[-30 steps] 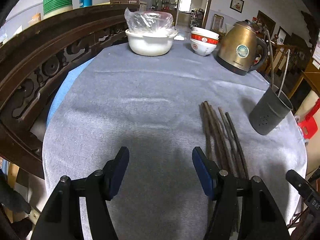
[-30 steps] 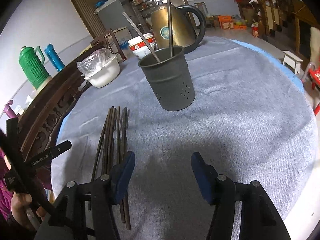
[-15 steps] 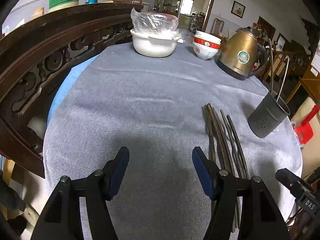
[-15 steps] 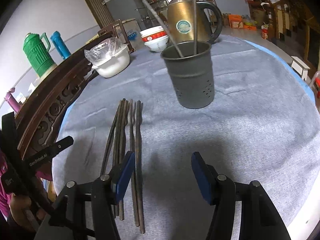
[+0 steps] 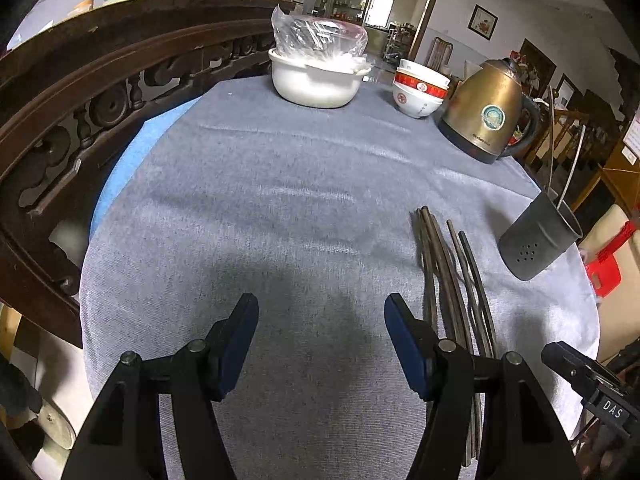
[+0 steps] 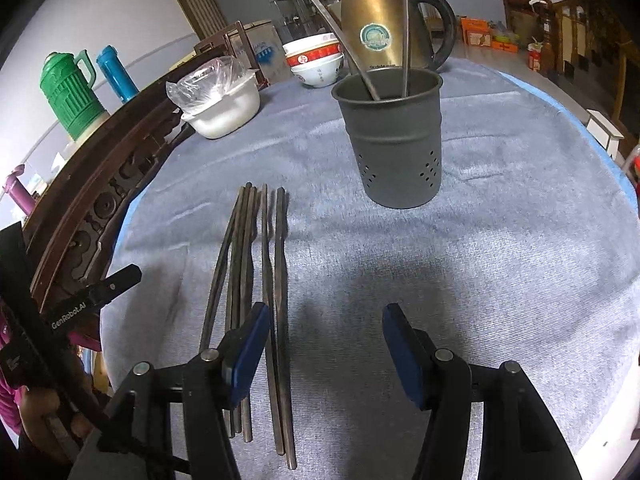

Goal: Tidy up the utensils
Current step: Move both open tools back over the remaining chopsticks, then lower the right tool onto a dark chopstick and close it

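We see a dark grey perforated metal utensil cup standing upright on the grey cloth-covered round table, with two thin metal sticks leaning inside it. Beside it, a row of dark wooden chopsticks lies flat on the cloth, apart from the cup. Behind the cup stands a brass-coloured electric kettle; next to that we find stacked white bowls with red bands, contents unseen, and a white ceramic pot covered by a crumpled clear plastic bag. Our left gripper hangs spread over bare cloth, holding nothing. Our right gripper is likewise spread and empty, its left finger over the chopsticks.
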Available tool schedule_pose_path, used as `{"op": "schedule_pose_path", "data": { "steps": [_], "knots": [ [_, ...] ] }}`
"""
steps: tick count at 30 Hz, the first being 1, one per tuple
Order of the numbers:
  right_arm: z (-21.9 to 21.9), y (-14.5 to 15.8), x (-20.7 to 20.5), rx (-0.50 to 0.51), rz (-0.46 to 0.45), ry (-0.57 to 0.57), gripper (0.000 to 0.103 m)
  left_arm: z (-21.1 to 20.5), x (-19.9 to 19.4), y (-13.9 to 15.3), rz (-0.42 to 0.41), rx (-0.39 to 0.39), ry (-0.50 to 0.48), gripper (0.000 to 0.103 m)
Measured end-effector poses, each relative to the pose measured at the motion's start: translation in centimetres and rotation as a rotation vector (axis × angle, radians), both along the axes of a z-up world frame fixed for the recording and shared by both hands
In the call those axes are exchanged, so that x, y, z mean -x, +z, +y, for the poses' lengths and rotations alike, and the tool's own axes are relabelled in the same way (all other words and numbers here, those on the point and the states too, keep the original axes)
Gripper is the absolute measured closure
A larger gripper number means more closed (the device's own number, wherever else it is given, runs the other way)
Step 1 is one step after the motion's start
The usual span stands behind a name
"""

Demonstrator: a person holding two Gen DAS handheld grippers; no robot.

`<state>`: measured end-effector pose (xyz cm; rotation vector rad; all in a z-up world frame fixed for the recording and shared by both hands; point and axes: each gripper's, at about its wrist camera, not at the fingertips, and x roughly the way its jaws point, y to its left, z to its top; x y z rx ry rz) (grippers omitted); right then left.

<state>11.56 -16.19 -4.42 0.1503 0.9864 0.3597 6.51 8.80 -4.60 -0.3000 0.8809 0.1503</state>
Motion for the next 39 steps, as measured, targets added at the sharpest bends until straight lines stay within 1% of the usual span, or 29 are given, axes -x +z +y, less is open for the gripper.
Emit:
{"op": "schedule_pose_path", "data": {
  "steps": [13, 19, 25, 26, 27, 28, 29, 33, 35, 36, 37, 38, 39],
  "knots": [
    [-0.1, -0.7, -0.6, -0.006, 0.04, 0.013, 0.041, 0.0, 0.0, 0.3, -0.006, 0.0, -0.005, 0.037],
    [0.7, -0.7, -1.4, 0.007, 0.102, 0.051, 0.041, 0.2, 0.2, 0.2, -0.006, 0.021, -0.018, 0.037],
    [2.4, -1.1, -3.8, 0.025, 0.18, 0.093, 0.041, 0.8, 0.1, 0.1, 0.0, 0.037, -0.01, 0.037],
    [2.8, -1.1, -4.2, 0.032, 0.188, 0.1, 0.043, 1.0, 0.2, 0.1, 0.001, 0.042, -0.007, 0.037],
    [3.2, -1.3, -4.6, 0.038, 0.2, 0.109, 0.051, 1.1, 0.2, 0.1, 0.001, 0.046, -0.005, 0.037],
    [3.7, -1.4, -5.1, 0.048, 0.212, 0.118, 0.056, 1.3, 0.2, 0.0, 0.001, 0.05, -0.002, 0.037],
    [4.0, -1.6, -5.6, 0.057, 0.221, 0.12, 0.063, 1.4, 0.2, 0.0, 0.002, 0.052, 0.002, 0.037],
    [5.1, -2.3, -7.0, 0.064, 0.263, 0.12, 0.065, 1.8, 0.2, 0.0, 0.004, 0.06, 0.003, 0.037],
    [5.6, -2.1, -7.1, 0.068, 0.259, 0.135, 0.065, 2.1, 0.2, -0.1, 0.002, 0.063, 0.007, 0.037],
    [6.1, -2.1, -7.2, 0.089, 0.257, 0.141, 0.067, 2.2, 0.1, -0.1, 0.003, 0.068, 0.008, 0.037],
    [6.4, -2.2, -7.3, 0.097, 0.262, 0.143, 0.069, 2.3, 0.0, -0.2, 0.008, 0.075, 0.008, 0.037],
    [6.6, -2.4, -7.5, 0.105, 0.27, 0.14, 0.076, 2.3, 0.0, -0.3, 0.011, 0.08, 0.005, 0.037],
    [6.7, -2.8, -7.7, 0.111, 0.28, 0.136, 0.081, 2.2, 0.0, -0.3, 0.016, 0.082, 0.0, 0.037]
  ]
}}
